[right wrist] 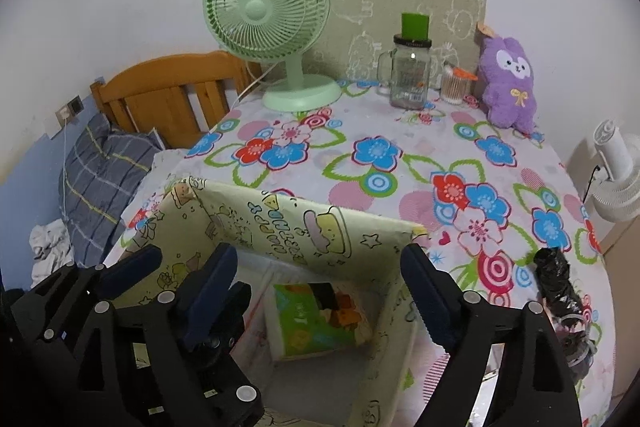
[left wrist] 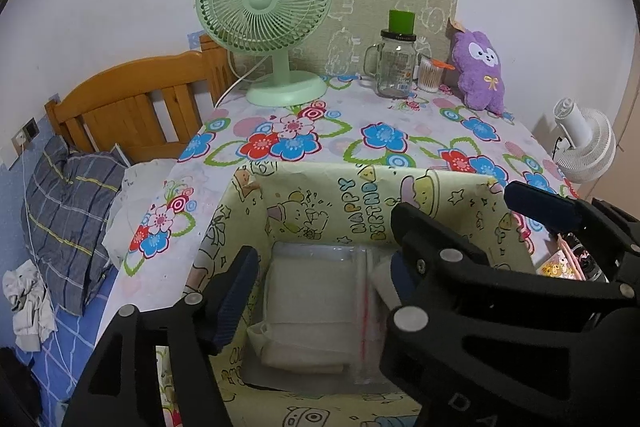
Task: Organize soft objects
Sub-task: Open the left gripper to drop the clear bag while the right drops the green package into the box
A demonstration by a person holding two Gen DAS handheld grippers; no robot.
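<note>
A yellow paper-covered box (left wrist: pixel 352 203) is seen at the near edge of the tabletop (left wrist: pixel 404 115), which is covered with a flowered cloth. Both grippers are held over the open top of this box.

The left gripper (left wrist: pixel 320 287) is held with its fingers (left wrist: pixel 236 299) wide apart, and nothing is held between them. Right below and between the fingers, a clear plastic bag of white soft things (left wrist: pixel 316 303) is seen lying on the bottom of the box, with a red strip along its right side.

The right gripper (right wrist: pixel 320 295) is also held with its fingers (right wrist: pixel 428 299) wide apart and empty. Between them, a green pack of tissues (right wrist: pixel 320 323) is seen standing inside the box. The writing on the pack cannot be read.

The words "HAPPY BIRTHDAY" are printed on the inner back wall of the box.

At the far edge of the tabletop, a green fan (left wrist: pixel 268 15), a glass jar (left wrist: pixel 394 67) and a purple plush toy (left wrist: pixel 480 71) are set.
</note>
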